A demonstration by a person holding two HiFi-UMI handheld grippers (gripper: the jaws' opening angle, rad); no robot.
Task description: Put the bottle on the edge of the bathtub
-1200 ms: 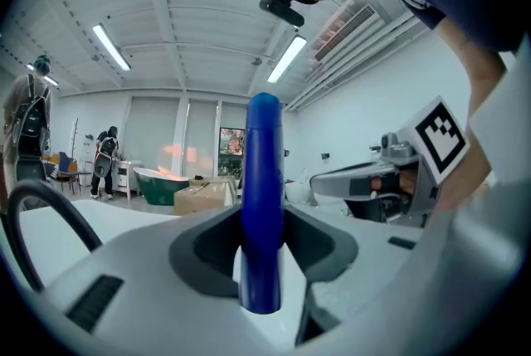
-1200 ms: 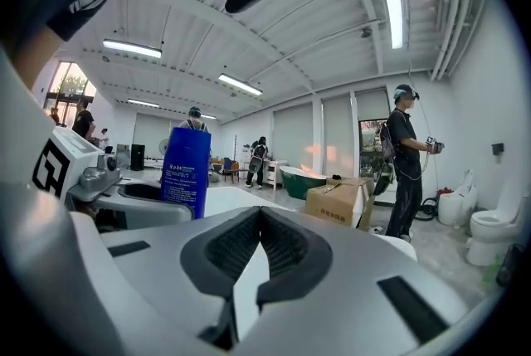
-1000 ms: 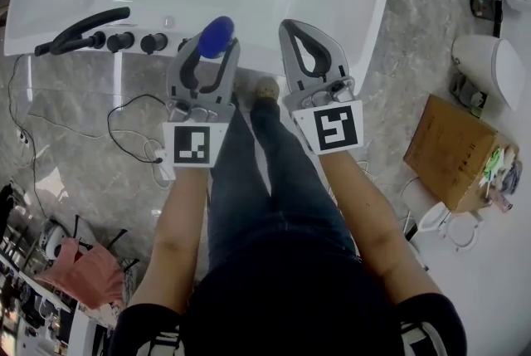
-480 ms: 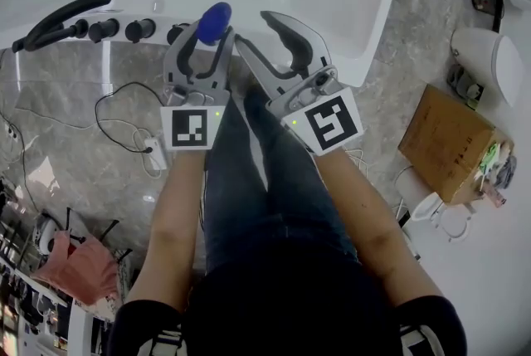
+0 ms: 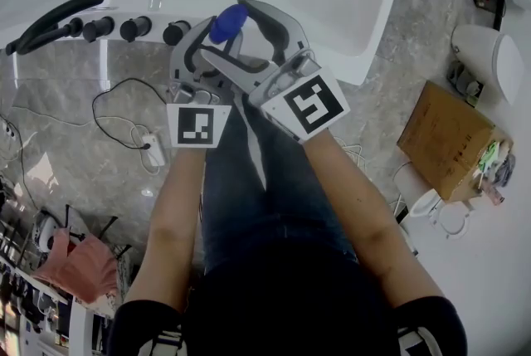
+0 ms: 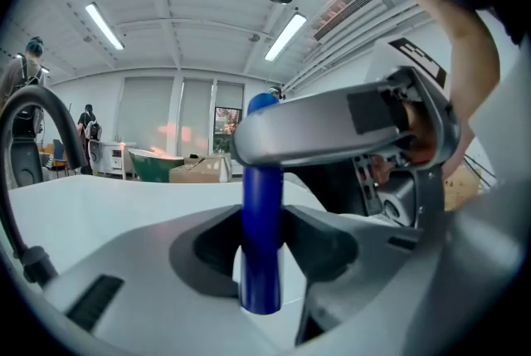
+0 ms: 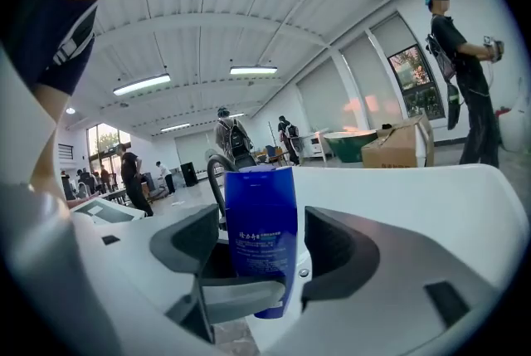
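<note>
In the head view, my left gripper (image 5: 214, 39) is shut on a blue bottle (image 5: 227, 22), just above the near rim of the white bathtub (image 5: 348, 56). My right gripper (image 5: 224, 29) reaches in from the right, crossing over the left one. Its jaws are opening and stand on either side of the bottle. In the right gripper view the bottle (image 7: 261, 230) stands upright between the right gripper's (image 7: 261, 263) dark pads, with gaps on both sides. In the left gripper view the bottle (image 6: 262, 238) is pinched in the left gripper (image 6: 262, 271), edge-on.
A black hand shower (image 5: 50, 14) and black knobs (image 5: 133, 29) sit on the tub's left ledge. A white cable (image 5: 124, 114) lies on the marble floor. A cardboard box (image 5: 448, 143) and white fixtures (image 5: 489, 56) stand at the right. The person's legs are below the grippers.
The right gripper has swung left from beside the left one and opened its jaws around the bottle. The left gripper keeps holding the bottle in about the same place.
</note>
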